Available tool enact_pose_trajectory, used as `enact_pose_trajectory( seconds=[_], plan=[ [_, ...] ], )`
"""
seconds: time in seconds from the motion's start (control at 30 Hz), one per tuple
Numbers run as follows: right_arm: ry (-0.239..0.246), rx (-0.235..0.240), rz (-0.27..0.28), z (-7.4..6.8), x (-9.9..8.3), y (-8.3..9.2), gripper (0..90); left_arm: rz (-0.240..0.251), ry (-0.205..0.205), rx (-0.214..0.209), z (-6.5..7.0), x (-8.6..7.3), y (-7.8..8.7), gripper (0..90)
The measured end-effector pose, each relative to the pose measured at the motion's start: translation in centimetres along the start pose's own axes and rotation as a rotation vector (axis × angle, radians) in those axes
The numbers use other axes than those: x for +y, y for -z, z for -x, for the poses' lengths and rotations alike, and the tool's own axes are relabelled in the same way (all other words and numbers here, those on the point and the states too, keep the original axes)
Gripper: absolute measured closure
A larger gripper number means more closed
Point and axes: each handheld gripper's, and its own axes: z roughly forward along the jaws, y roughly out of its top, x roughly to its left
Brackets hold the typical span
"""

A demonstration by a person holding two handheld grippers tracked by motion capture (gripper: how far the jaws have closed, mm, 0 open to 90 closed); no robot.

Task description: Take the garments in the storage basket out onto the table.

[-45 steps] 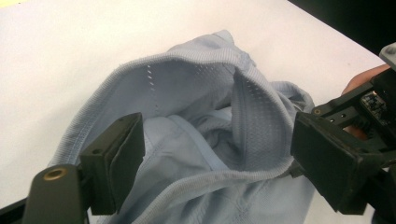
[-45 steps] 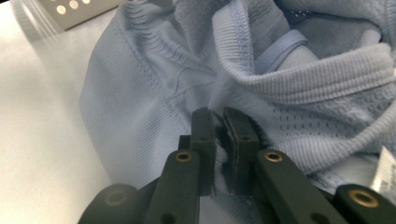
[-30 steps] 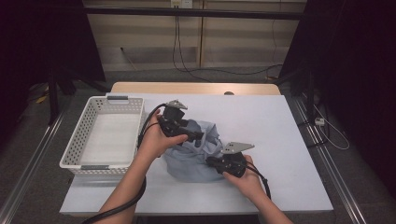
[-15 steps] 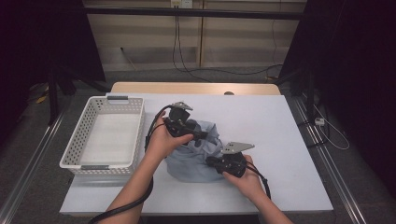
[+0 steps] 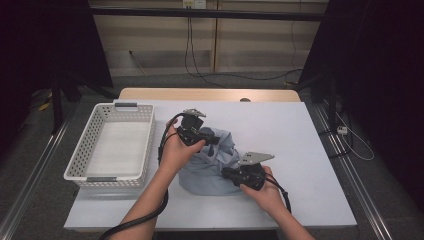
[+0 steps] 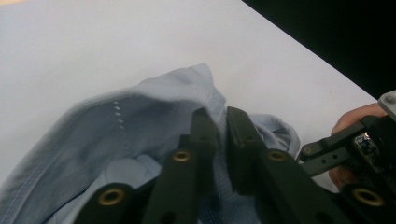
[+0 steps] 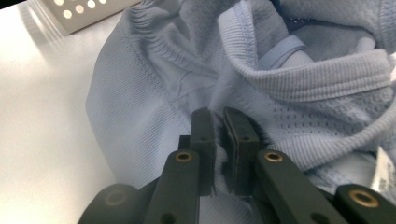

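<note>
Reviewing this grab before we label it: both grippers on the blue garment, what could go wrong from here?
1. The left gripper has just been closing on a thin fold of the light blue garment; so small a bite may slip when pulled.
2. The right gripper also pinches fabric, and the cloth is bunched in a heap, so lifting may drag up tangled layers rather than one edge.
3. The white basket sits close beside the left hand; a swing could knock it.

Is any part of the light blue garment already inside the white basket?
No: in the high view the white basket holds nothing, and the light blue garment lies bunched on the table to its right.
</note>
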Motion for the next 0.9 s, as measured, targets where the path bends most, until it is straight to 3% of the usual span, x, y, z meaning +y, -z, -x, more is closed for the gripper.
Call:
enact_pose_trajectory(
  seconds=[0.37, 0.63, 0.9],
  plan=[
    [-0.005, -0.029, -0.017, 0.9, -0.7, 1.3, 83.9, -0.005, 0.047, 0.034, -1.5, -3.1, 2.6, 88.4],
    [-0.018, -0.037, -0.006, 1.5, -0.6, 1.9, 82.8, -0.016, 0.063, 0.055, -2.3, -4.6, 2.8, 88.5],
    [-0.026, -0.059, 0.014, 1.8, 0.0, 2.8, 76.6, -0.03, 0.061, 0.077, -2.7, -5.0, 2.9, 88.5]
  ],
)
